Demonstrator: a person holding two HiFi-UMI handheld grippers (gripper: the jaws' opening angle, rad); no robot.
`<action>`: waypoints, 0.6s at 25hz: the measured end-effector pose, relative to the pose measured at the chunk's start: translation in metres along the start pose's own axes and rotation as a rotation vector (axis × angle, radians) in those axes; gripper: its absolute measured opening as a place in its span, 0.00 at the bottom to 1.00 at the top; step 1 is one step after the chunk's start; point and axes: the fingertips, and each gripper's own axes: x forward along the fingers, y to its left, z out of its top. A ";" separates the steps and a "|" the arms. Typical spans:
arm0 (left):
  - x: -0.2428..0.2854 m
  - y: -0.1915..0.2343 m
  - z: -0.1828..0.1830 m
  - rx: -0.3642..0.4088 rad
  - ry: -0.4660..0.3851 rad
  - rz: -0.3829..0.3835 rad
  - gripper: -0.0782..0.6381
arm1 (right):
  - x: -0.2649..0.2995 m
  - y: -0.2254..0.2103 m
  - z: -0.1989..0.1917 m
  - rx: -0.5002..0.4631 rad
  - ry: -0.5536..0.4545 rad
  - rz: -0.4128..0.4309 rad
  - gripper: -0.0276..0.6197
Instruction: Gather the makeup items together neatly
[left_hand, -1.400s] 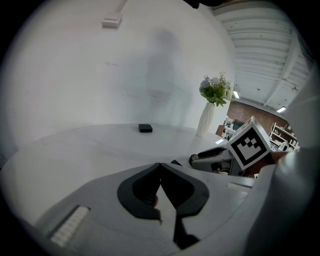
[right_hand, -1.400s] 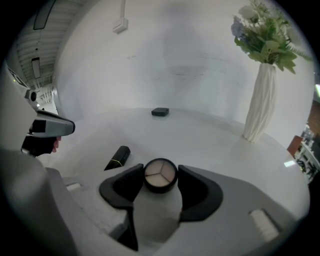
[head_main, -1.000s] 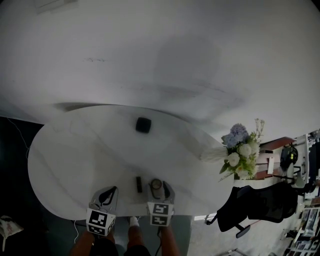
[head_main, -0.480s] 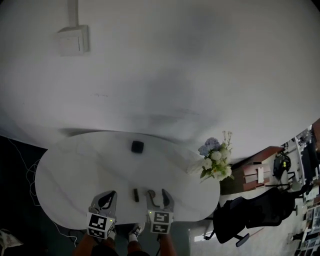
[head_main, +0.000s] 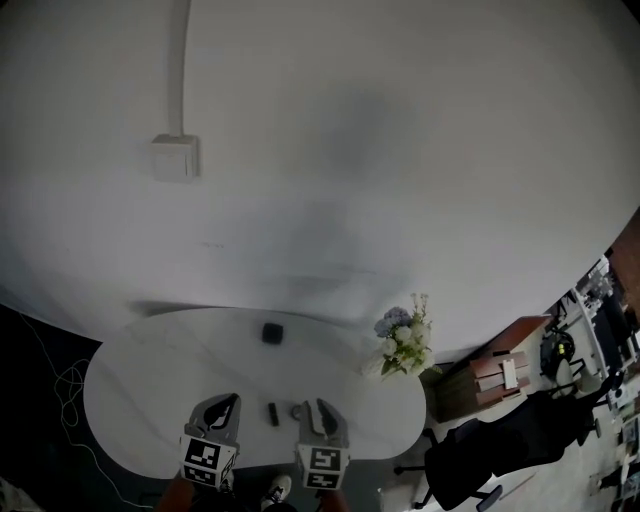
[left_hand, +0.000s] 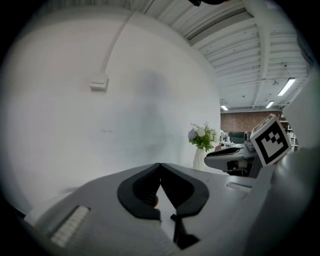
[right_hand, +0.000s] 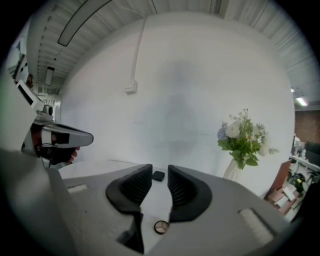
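The white oval bench (head_main: 130, 385) carries everything, with a vase of flowers (head_main: 402, 340) at its right end. Both grippers hang above the near edge. The left gripper (left_hand: 159, 166) has its fingers closed tip to tip on nothing. The right gripper (right_hand: 160, 175) has just been closing its fingers. A narrow gap shows between them, with nothing in it.

The black square compact (head_main: 271, 333) lies alone toward the far side. It is well apart from the round compact (head_main: 298, 411) and the slim dark stick (head_main: 272, 413), probably a lipstick. Those two lie near each other between the grippers.

The gathering looks unfinished, and neither gripper is on an item. Next, one gripper likely has to reach across, spread its fingers wider than the square compact, and bring it beside the pair.
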 end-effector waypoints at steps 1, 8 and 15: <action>-0.002 -0.001 0.003 0.004 -0.007 -0.001 0.12 | -0.005 0.001 0.004 -0.003 -0.010 -0.004 0.19; -0.015 -0.003 0.010 0.008 -0.021 -0.009 0.12 | -0.026 0.007 0.012 -0.006 -0.034 -0.025 0.05; -0.018 0.000 0.010 0.009 -0.024 -0.026 0.12 | -0.027 0.013 0.015 -0.006 -0.038 -0.038 0.05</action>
